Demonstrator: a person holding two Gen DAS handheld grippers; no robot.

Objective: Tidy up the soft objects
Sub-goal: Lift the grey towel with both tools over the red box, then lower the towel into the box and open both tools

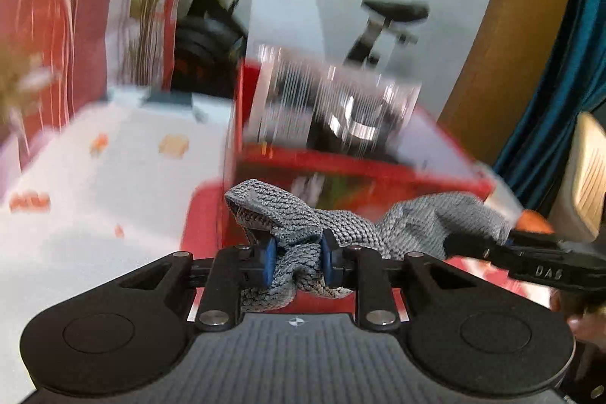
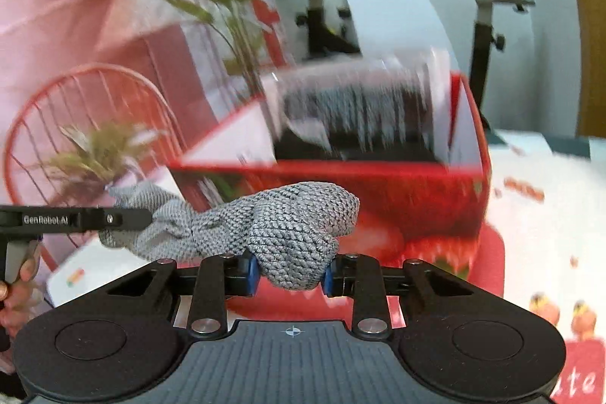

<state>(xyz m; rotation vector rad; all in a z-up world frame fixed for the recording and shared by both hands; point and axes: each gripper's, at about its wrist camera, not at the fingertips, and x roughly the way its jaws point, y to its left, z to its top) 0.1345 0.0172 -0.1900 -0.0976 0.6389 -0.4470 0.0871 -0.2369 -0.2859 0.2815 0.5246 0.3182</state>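
A grey knitted cloth (image 1: pixel 299 245) hangs stretched between both grippers, in front of a red strawberry-print box (image 1: pixel 341 173). My left gripper (image 1: pixel 297 254) is shut on one bunched end, its blue pads pressing the knit. The other end runs right to the right gripper (image 1: pixel 477 245), seen from the side. In the right wrist view my right gripper (image 2: pixel 289 271) is shut on a thick wad of the cloth (image 2: pixel 295 233), which trails left to the left gripper (image 2: pixel 147 218). The red box (image 2: pixel 397 192) holds black and white striped fabric (image 2: pixel 360 112).
A white tablecloth (image 1: pixel 113 195) with small orange prints covers the table. Green grass stems in a vase (image 1: pixel 147 25) and a red wire chair (image 2: pixel 87 124) stand at the left. An exercise bike (image 2: pixel 488 6) and a wooden door (image 1: pixel 511 25) are behind.
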